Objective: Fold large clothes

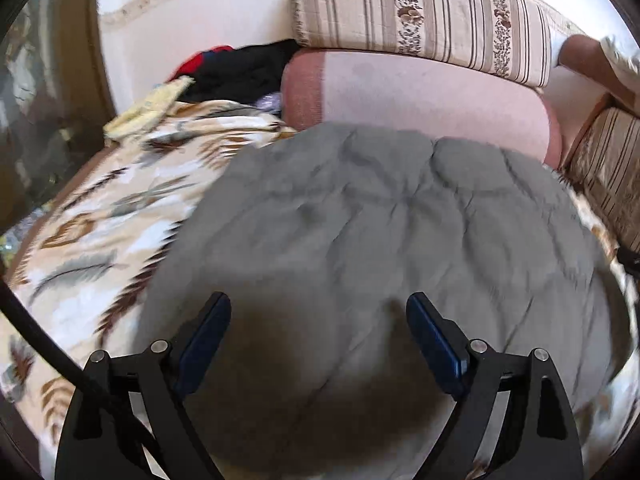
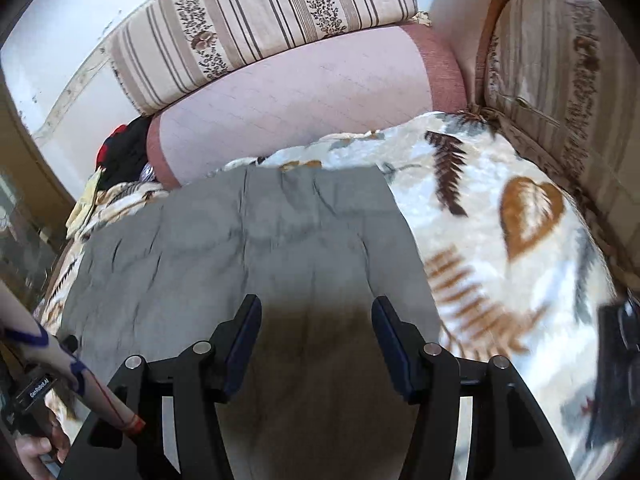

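While both grippers hover with jaws apart and empty, left (image 1: 318,340) and right (image 2: 316,340), one grey garment (image 2: 240,240) lies flat on one leaf-print blanket (image 2: 500,200), before two cushions.

You see grey cloth (image 2: 248,240) on a cream blanket (image 2: 500,216) with brown leaves; cushion (image 2: 256,24) striped beige, floral.
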{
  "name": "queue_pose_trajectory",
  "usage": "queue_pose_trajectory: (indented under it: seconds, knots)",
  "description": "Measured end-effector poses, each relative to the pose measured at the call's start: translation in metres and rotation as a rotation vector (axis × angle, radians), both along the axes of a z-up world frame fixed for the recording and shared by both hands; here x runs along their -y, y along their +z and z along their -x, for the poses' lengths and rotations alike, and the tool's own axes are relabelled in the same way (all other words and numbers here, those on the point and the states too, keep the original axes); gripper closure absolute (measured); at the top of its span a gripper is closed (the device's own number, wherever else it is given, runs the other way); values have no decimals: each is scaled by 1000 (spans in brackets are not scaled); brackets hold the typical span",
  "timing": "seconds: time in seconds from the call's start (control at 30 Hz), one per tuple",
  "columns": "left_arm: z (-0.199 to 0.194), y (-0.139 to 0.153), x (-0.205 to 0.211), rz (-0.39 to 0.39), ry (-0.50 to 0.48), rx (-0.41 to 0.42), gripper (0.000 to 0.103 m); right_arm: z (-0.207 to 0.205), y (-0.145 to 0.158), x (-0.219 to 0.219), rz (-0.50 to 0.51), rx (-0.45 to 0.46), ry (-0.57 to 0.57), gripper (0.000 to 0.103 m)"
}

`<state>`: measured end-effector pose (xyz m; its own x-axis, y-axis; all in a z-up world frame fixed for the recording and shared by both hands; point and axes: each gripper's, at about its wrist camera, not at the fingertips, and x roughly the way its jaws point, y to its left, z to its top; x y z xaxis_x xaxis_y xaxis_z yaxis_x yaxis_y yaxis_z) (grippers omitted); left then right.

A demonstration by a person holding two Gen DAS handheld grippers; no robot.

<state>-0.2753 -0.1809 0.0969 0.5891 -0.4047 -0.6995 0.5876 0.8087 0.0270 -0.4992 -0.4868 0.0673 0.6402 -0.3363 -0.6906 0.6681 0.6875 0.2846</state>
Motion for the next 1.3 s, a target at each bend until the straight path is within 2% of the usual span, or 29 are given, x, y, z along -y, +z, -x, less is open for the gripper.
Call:
queue_pose_trajectory:
  seconds: [0.13,0.2,0.27,0.33,0.4,0.5,0.57,0.67,0.73,0.8,0.9,1.07,1.1,1.13,1.2,1.23,1.3]
  knots:
    - [-8,-18,-46,28,95,-74,14,41,-16,-18,-18,1,9,41]
    - [-8,-21,-54,13,133,-62,14,57,-25,-22,-36,-18,-12,41]
    - [-9,-25,-54,16,128,-66,13,65,-34,-20,-83,-24,-27,41]
    - [-13,-36,-48,-21,124,-76,12,64,-48,-14,-130,-44,-34,41]
    - [-13,-37,-47,-14,139,-63,12,58,-57,-10,-155,-65,-39,40]
    - [4,-29,-51,8,151,-8,12,57,-47,-22,-80,-75,-63,39]
    - [19,-24,-58,58,145,10,12,61,-37,-38,-10,-52,-73,39]
    - [47,-24,-63,107,110,-1,12,57,-24,-75,92,-38,-13,38]
    - [59,-26,-59,105,77,6,12,52,-22,-100,148,-36,44,38]
    - [59,-35,-48,33,61,8,12,42,-26,-112,169,-55,94,38]
    - [51,-49,-44,13,61,-70,12,30,-44,-109,146,-117,103,37]
    - [56,-52,-47,23,61,-31,10,31,-46,-108,150,-107,97,35]
    - [57,-47,-51,33,66,-19,10,36,-42,-108,144,-82,87,35]
    - [57,-43,-57,50,80,-4,10,43,-39,-109,134,-52,69,35]
    - [49,-38,-75,99,128,-7,10,64,-33,-103,111,2,1,27]
    - [43,-39,-84,127,155,-27,10,73,-33,-98,105,9,-31,22]
    - [28,-46,-99,161,237,-96,10,87,-39,-87,75,-7,-92,21]
